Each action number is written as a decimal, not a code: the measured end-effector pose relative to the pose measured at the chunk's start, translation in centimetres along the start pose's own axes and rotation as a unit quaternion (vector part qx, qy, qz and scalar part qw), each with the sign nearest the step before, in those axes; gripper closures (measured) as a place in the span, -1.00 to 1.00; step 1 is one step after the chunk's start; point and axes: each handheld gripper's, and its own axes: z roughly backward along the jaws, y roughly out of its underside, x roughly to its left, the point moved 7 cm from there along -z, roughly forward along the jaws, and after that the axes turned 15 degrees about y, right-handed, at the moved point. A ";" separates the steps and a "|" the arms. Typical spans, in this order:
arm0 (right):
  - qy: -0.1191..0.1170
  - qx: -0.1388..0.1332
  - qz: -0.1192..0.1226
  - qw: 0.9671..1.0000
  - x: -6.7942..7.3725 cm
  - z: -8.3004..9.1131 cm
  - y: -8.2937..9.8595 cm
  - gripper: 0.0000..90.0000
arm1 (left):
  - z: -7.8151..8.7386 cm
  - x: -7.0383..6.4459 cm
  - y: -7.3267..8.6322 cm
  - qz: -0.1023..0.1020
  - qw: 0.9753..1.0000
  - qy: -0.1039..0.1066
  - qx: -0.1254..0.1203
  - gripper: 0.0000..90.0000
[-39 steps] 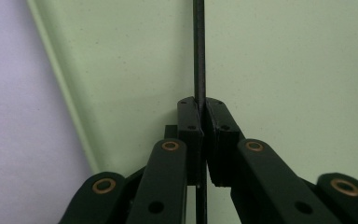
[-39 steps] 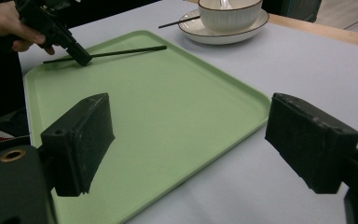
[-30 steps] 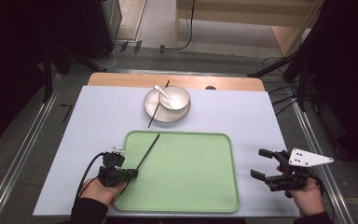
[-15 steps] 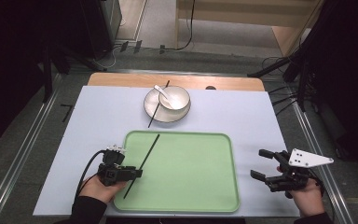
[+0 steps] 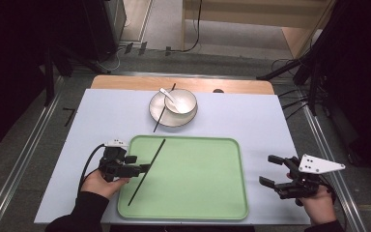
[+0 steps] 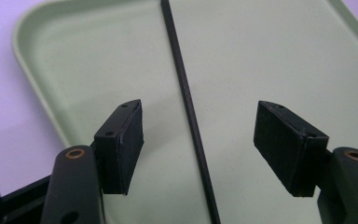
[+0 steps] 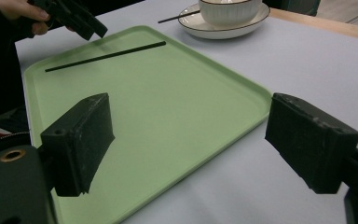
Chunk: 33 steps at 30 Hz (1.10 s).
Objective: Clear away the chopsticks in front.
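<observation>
black chopstick (image 5: 147, 170) lies flat on the green tray (image 5: 198, 193), running from abt 1 o'clock to 7 o'clock along the tray's left part. left hand-held gripper (image 5: 145, 168) sits at the tray's 9 o'clock rim w/ jaws spread wide, the stick between them but untouched (looks like a release, my guess). right hand-held gripper (image 5: 269, 170) also gapes, holding nothing, parked on the surface (image 5: 261, 121) at the tray's 3 o'clock. second chopstick (image 5: 163, 110) leans on the saucer (image 5: 157, 115) w/ bowl (image 5: 182, 100) and spoon (image 5: 168, 94) at 12 o'clock. tray's centre and right are bare, plenty of room.
</observation>
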 end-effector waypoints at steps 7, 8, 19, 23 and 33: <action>0.002 0.003 -0.002 1.000 -0.1 -0.2 0.0 -0.66 | 0.2 1.0 -2.3 -0.007 1.000 0.011 -0.012 -0.28; 0.002 0.002 -0.001 1.000 -0.1 -0.2 0.0 -0.66 | 0.2 1.1 -2.7 -0.004 1.000 0.019 -0.015 -0.29; 0.000 -0.002 -0.004 1.000 -0.1 -0.2 0.0 -0.66 | -0.9 2.6 -7.0 -0.012 1.000 0.014 0.003 -0.30; 0.000 0.000 -0.004 1.000 -0.1 -0.2 0.0 -0.66 | -1.1 3.0 -8.5 -0.012 1.000 0.008 0.003 -0.30; -0.002 0.001 -0.006 1.000 -0.2 -0.3 0.0 -0.67 | -1.9 3.4 -12.8 -0.033 0.999 -0.001 0.003 -0.32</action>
